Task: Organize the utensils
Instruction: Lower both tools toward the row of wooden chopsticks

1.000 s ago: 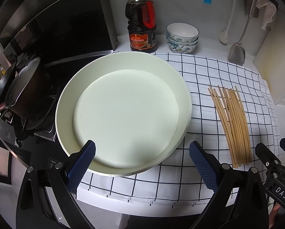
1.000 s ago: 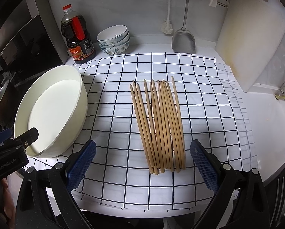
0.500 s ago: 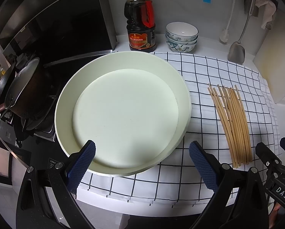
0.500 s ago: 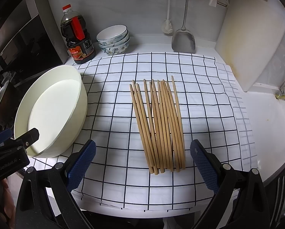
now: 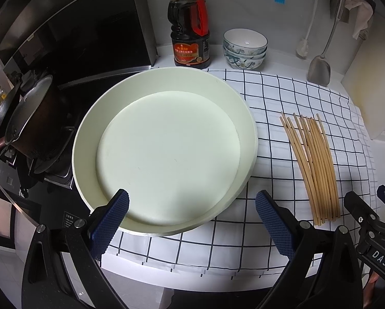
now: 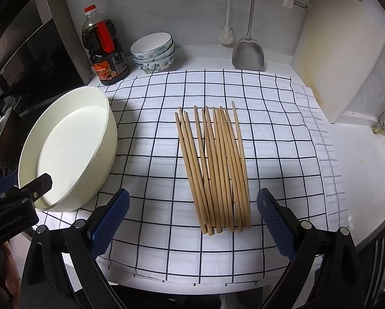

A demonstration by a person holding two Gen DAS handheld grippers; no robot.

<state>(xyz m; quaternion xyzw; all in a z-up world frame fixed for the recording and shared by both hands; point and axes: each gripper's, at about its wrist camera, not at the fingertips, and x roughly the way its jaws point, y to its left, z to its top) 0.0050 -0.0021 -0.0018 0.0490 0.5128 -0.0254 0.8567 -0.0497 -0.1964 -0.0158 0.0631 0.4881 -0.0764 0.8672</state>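
Both my tongs spread wide and empty, left tongs (image 5: 191, 220) hovering over near rim of the white round tray (image 5: 245, 108), right tongs (image 6: 192, 219) just short of the bamboo chopsticks (image 6: 214, 167) bundled on the checkered cloth (image 6: 269, 139) covering the tabletop.

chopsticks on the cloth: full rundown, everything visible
The chopsticks are a bundle of about ten plain light-wood sticks, lying flat and side by side on the checked cloth. Their near ends are bunched and a few cross; the far ends fan out slightly. They sit right of the white round basin, apart from it. The right hand-held gripper is open just short of their near ends, not touching them.
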